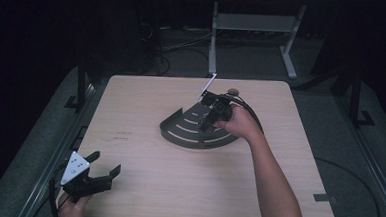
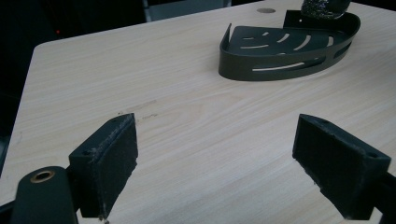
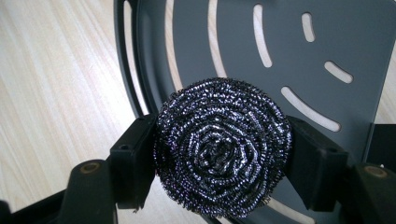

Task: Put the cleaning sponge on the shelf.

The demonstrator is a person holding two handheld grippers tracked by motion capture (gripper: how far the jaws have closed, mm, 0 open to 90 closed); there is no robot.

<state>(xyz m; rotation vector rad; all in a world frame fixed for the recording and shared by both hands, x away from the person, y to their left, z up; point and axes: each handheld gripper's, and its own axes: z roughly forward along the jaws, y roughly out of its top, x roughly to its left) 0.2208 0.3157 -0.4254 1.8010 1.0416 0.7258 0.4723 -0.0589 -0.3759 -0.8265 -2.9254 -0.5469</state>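
A dark grey quarter-round corner shelf (image 1: 190,131) with curved slots lies in the middle of the wooden table, also seen ahead as the shelf (image 2: 280,51) and close up as the shelf (image 3: 289,42). My right gripper (image 1: 211,120) hovers over it, shut on a round steel-wool scourer (image 3: 223,147) clamped between both pads. The scourer (image 2: 324,8) peeks in above the shelf's far corner. My left gripper (image 1: 105,165) rests near the table's front left corner, jaws wide open and empty, its pads (image 2: 114,161) framing bare wood.
The light wooden table (image 1: 142,181) has a round cable grommet (image 1: 233,91) near its far edge and a white stick-like part (image 1: 208,86) rising behind the shelf. A desk frame (image 1: 250,36) and cables stand on the dark floor beyond.
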